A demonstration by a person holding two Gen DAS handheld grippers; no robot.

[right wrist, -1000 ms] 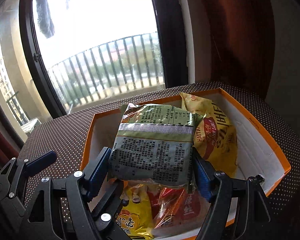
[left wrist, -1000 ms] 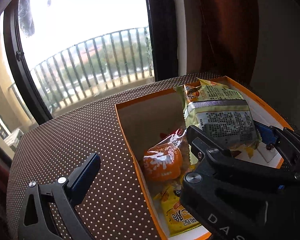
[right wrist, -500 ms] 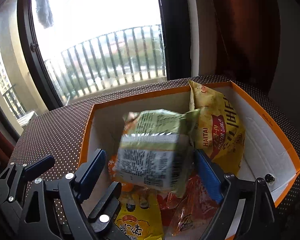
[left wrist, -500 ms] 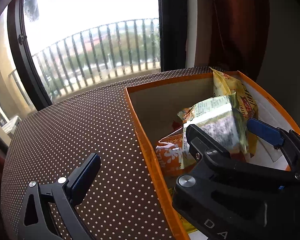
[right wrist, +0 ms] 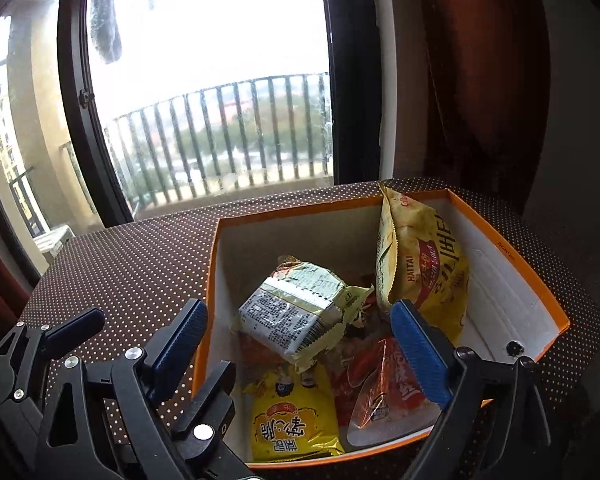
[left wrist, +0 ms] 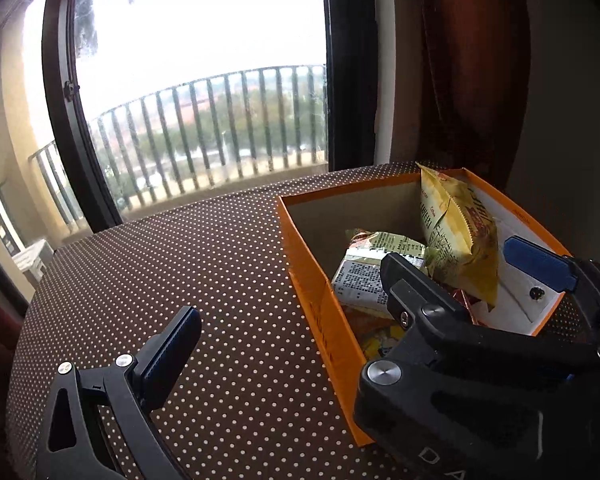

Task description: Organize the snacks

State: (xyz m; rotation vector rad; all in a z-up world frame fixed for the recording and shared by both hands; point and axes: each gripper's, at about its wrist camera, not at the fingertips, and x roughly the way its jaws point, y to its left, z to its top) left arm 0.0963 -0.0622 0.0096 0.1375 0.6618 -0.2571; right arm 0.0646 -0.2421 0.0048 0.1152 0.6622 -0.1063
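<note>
Item: orange box (right wrist: 512,276), centre-right of the right wrist frame, holding the snacks.

Contents: green pack (right wrist: 300,312) lying tilted on top of the heap at frame centre, apparently dropped there, free of any tool. Tall yellow bag (right wrist: 420,272) upright against the far corner, which props it. Small yellow packet (right wrist: 292,424) and red packet (right wrist: 384,392) flat at the near end, lower centre. An orange packet shows partly under the green pack.

Tools: our right tongs (right wrist: 300,344) hang spread wide over the box, blue pads either side of the heap, gripping nothing. Our left tongs (left wrist: 284,296) are likewise agape and bare, one finger (left wrist: 172,344) over the cloth at lower left of the left wrist frame, the other over the box.

Surface: round table under a brown dotted cloth (left wrist: 180,260), bare wherever it shows.

Room: large window (left wrist: 204,80) at upper centre, balcony railing (left wrist: 220,120) beyond, dark curtain (left wrist: 460,60) at upper right.

We judge the sorting near done.
</note>
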